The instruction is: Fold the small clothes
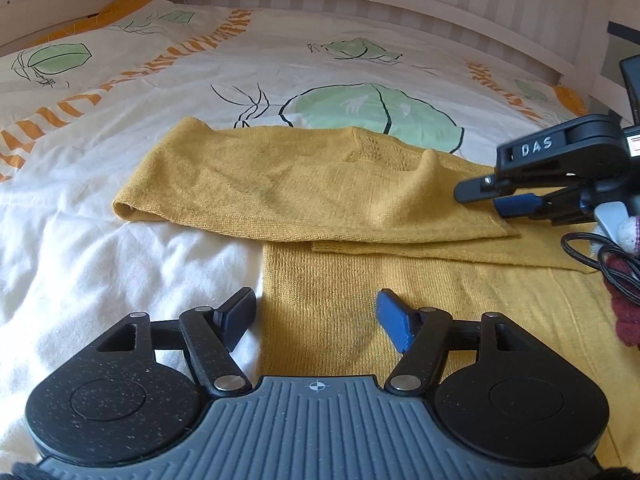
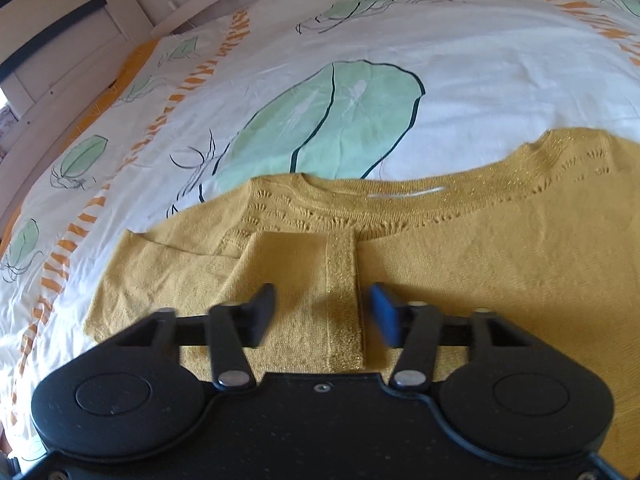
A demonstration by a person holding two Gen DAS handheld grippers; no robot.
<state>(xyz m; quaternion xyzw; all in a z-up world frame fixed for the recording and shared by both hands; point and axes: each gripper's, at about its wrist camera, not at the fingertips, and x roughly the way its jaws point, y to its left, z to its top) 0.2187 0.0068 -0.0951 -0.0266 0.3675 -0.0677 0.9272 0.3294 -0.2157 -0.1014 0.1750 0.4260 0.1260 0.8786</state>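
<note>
- Step in hand, as I read it: sleeve fold on the mustard knit sweater (image 2: 500, 264). It lies flat on the bed, on the white leaf-print duvet (image 2: 460, 60), and fills the lower centre and right of the right wrist view.
- One sleeve (image 2: 304, 300) is already laid across the body; its glittery cuff (image 2: 344, 300) sits lower centre of that view, just below the neckline (image 2: 400, 196).
- Right gripper (image 2: 320, 312): fingers apart and straddling the cuff end, pads not pressing on the knit. Not a grip.
- Left gripper (image 1: 316, 316): fingers apart over the left edge of the sweater body, nothing clamped.
- In the left wrist view the folded sleeve runs across mid-frame, with the right gripper at the right edge over it.
- Next, my call: pick up a side edge or the hem with both grippers and fold the body over. It needs pinches on the knit only, not the duvet, and level hands so the sleeve doesn't slide off.
</note>
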